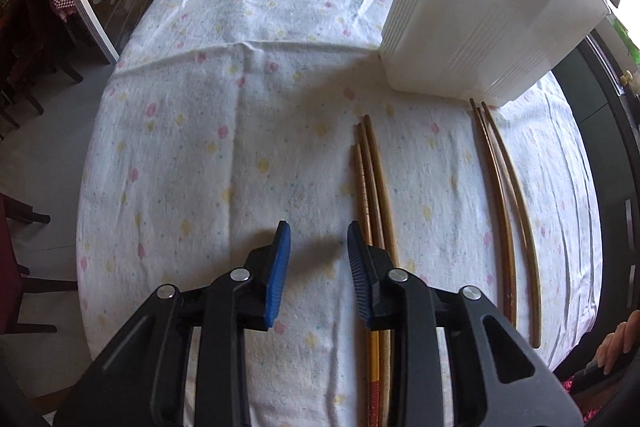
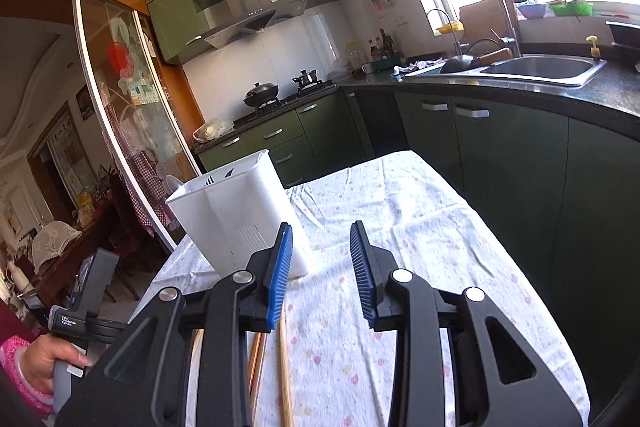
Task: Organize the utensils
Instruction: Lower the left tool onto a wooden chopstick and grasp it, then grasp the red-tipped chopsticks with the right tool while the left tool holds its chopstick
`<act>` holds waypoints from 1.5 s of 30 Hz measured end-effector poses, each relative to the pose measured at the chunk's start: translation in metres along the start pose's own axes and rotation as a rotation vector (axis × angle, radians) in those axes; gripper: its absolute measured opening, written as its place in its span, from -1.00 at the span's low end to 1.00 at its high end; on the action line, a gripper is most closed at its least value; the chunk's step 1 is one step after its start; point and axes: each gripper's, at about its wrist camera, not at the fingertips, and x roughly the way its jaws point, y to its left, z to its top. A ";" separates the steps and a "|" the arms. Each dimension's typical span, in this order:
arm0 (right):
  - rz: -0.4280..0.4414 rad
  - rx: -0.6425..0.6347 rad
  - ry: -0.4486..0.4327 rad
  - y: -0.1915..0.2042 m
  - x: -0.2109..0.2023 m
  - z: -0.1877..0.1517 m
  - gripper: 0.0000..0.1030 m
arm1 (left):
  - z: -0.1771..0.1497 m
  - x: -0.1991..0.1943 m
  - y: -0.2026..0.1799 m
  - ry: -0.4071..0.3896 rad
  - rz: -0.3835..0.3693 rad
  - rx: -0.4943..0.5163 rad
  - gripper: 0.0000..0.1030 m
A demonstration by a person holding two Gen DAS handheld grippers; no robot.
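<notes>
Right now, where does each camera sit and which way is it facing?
Left wrist: on the left claw, angled down at the tablecloth, two chopstick groups and the white holder; its open blue pads show, plus a hand at the right edge.
Right wrist: on the right claw, aimed level across the table toward the kitchen sink; its open pads show, and the left hand gripping a handle.
Shared: holder, chopsticks, tablecloth.
</notes>
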 end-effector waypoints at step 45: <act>0.053 -0.363 0.654 0.128 0.154 -0.084 -0.26 | -0.006 -0.001 0.008 -0.034 0.003 0.101 -0.79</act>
